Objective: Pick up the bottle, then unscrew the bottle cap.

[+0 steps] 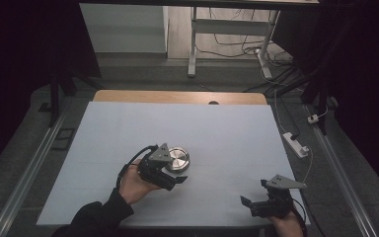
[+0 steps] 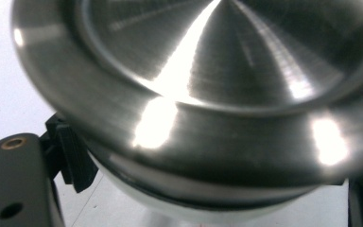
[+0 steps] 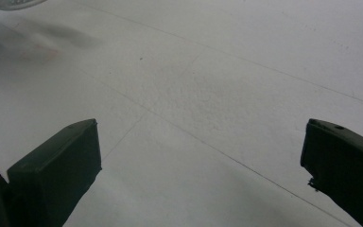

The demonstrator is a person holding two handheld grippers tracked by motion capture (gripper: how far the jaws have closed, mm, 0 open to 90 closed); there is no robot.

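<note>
The left gripper (image 1: 176, 174) is clamped on a round metal container (image 1: 178, 159), which has a brushed steel lid and a pale lower body. In the left gripper view the container (image 2: 208, 94) sits close before the camera, and the jaws press on its sides below the lid's rim. The container is near the middle of the white table (image 1: 128, 123), on the person's left half. It looks stiff and rather heavy, and the polished metal is probably slippery, so a firm hold on the body under the rim seems safer than on the lid. The right gripper (image 1: 255, 200) rests well to the right of the container, near the table's front edge, its fingers wide apart with nothing between them.
</note>
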